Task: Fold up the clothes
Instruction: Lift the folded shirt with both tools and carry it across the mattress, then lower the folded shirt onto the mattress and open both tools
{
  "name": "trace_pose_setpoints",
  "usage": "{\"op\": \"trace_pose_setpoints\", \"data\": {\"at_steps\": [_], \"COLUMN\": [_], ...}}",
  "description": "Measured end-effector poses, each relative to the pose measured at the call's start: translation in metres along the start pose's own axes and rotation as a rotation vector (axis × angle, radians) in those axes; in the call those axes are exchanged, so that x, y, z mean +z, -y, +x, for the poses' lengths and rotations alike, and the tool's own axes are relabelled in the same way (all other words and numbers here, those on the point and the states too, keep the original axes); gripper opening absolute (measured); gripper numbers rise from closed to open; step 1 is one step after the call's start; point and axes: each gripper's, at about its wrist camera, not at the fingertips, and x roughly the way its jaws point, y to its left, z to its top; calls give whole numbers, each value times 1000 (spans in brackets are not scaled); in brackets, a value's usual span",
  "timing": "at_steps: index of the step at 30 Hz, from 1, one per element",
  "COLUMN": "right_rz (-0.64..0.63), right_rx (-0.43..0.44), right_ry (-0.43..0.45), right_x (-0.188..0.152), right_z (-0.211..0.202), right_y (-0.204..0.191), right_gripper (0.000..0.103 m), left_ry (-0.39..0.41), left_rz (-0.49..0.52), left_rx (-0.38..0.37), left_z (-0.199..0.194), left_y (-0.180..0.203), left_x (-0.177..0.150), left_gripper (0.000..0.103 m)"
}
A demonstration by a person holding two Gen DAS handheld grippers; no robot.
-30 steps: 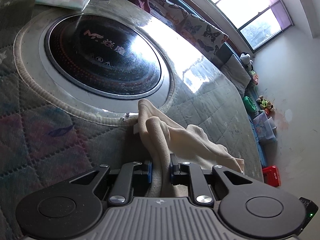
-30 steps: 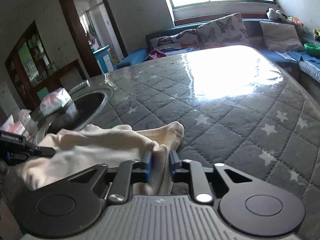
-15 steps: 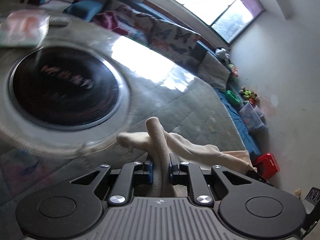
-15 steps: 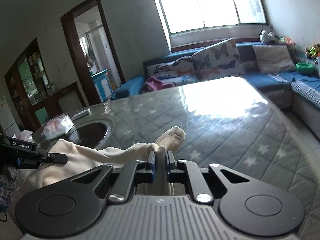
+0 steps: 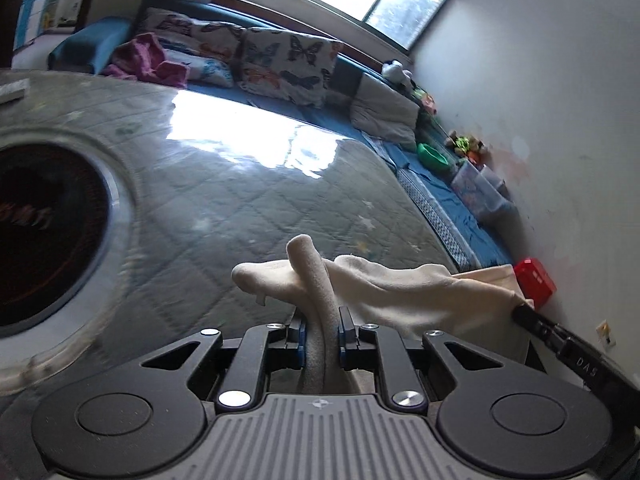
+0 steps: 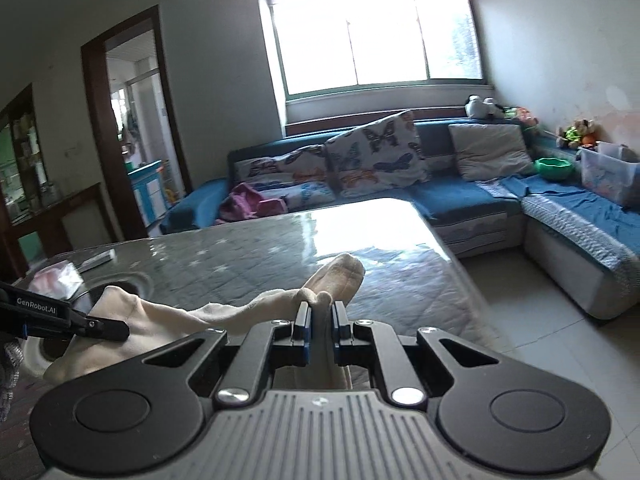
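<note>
A cream garment (image 5: 384,288) hangs stretched between my two grippers, lifted above the quilted table (image 5: 240,208). My left gripper (image 5: 320,324) is shut on one end of it; the cloth bulges up between the pads. My right gripper (image 6: 320,316) is shut on the other end (image 6: 336,276). In the right wrist view the left gripper (image 6: 96,326) shows at the left, pinching the cloth (image 6: 160,316). In the left wrist view the right gripper (image 5: 532,318) shows at the right edge.
A round black cooktop (image 5: 40,228) is set into the table at the left. A tissue pack (image 6: 56,276) and a remote (image 6: 96,258) lie at the table's far left. A blue corner sofa (image 6: 480,196) with cushions stands behind; tiled floor lies to the right.
Both grippers have risen and tilted up with the garment, lifting it off the table. The cooktop has slid to the left in the left wrist view.
</note>
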Motion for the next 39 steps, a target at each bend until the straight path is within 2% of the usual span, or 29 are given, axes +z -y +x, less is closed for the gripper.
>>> {"op": "trace_pose_setpoints", "data": {"at_steps": [11,21,33,39], "right_rz": [26,39,47,14], "right_rx": [-80,-128,-183,-237], "right_ry": [-8,-43,-130,-168], "right_x": [11,7,-1,-3], "right_z": [20,42,74,88], "right_y": [35,56,72,71], "right_gripper": [9,9,9,16], "left_ry": [-25,-40,-99,-121], "left_rz": [111,200,207,205], "left_rx": [21,57,87,91], "left_z": [47,78,102,105], "left_y": [45,66,56,49], "left_x": [8,9,6,2], "left_gripper": [16,16,16,21]}}
